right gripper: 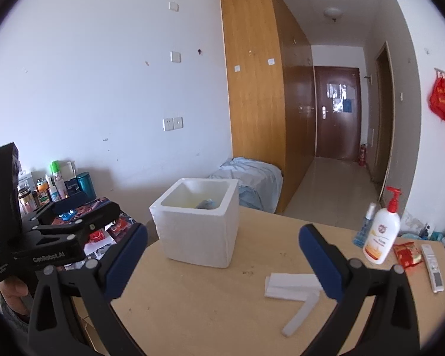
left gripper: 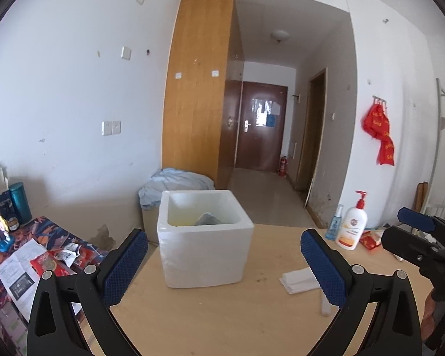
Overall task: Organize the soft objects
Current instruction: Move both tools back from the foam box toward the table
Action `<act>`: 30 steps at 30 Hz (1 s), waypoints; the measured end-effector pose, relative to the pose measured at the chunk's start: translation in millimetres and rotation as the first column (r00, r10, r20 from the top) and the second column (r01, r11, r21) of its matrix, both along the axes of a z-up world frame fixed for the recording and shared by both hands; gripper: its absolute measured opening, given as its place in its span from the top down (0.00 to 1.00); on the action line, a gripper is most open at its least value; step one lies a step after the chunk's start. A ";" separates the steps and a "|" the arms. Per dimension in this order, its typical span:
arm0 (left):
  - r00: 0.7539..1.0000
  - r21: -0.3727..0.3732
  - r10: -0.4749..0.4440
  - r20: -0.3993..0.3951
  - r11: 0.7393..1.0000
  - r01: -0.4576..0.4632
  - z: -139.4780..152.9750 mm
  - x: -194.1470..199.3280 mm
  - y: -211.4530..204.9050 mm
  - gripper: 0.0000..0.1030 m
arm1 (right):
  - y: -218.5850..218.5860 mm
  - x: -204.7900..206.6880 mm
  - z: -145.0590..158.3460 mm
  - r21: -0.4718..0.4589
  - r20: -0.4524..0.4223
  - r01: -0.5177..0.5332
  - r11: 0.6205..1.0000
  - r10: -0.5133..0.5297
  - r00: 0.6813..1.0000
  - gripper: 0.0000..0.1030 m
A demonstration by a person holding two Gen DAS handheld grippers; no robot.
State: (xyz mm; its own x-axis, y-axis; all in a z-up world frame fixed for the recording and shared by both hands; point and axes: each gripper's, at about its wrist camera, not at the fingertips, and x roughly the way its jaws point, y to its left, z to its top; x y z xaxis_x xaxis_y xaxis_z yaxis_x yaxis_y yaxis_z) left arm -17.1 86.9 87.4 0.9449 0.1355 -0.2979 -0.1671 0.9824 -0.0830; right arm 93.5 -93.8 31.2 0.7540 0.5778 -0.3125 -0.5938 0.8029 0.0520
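A white foam box (left gripper: 204, 246) stands on the wooden table (left gripper: 222, 317); it also shows in the right wrist view (right gripper: 197, 231). A grey-blue soft item (left gripper: 208, 219) lies inside it, and shows in the right wrist view too (right gripper: 206, 204). A folded white cloth (left gripper: 298, 279) lies to the right of the box, seen also from the right wrist (right gripper: 290, 286), with a white strip (right gripper: 301, 314) beside it. My left gripper (left gripper: 224, 267) is open and empty, just in front of the box. My right gripper (right gripper: 222, 262) is open and empty, above the table nearer the cloth.
A lotion pump bottle (right gripper: 381, 234), a small blue spray bottle (right gripper: 363, 228), a red packet (right gripper: 408, 253) and a remote (right gripper: 433, 268) sit at the table's right. A cluttered side table (left gripper: 29, 255) with bottles stands left. A blue cloth-covered bin (left gripper: 175, 187) stands behind the box.
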 end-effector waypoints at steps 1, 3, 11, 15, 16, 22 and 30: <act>1.000 0.002 -0.004 0.003 1.000 0.004 0.3 -3.2 -1.6 0.00 | -3.0 -4.8 -0.1 0.003 0.007 0.007 1.000 -0.007 1.000 0.00; 1.000 0.009 -0.020 0.010 1.000 0.020 1.2 -11.7 -7.5 0.00 | -7.4 -12.2 0.4 0.010 0.015 0.013 1.000 -0.014 1.000 0.00; 0.998 0.035 -0.060 0.028 0.998 0.059 -4.6 -43.2 -28.9 0.00 | -33.3 -43.8 -6.9 0.063 0.020 0.042 0.997 -0.043 0.999 0.00; 0.997 0.055 -0.068 0.035 0.996 0.066 -11.9 -55.8 -38.4 0.00 | -43.9 -58.0 -13.5 0.070 0.024 0.056 0.996 -0.058 0.998 0.00; 0.996 0.052 -0.075 0.038 0.996 0.073 -13.8 -58.8 -40.0 0.00 | -45.1 -61.3 -14.3 0.066 0.032 0.064 0.996 -0.066 0.997 0.00; 0.993 0.050 -0.086 0.077 0.995 0.083 -18.1 -70.2 -45.5 0.00 | -52.6 -73.6 -15.7 0.090 0.052 0.078 0.993 -0.083 0.995 0.00; 0.980 0.062 -0.151 0.130 0.988 0.144 -37.2 -68.9 -52.7 0.00 | -67.8 -76.2 -38.5 0.104 0.052 0.127 0.986 -0.133 0.990 0.00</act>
State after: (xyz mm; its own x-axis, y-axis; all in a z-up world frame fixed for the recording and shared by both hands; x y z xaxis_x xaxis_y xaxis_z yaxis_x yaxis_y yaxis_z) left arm -86.0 34.1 50.1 0.9866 0.0038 -0.1632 -0.0109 0.9990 -0.0426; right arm 17.2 -161.6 -7.3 0.8398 0.5001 -0.2112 -0.4894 0.8658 0.1045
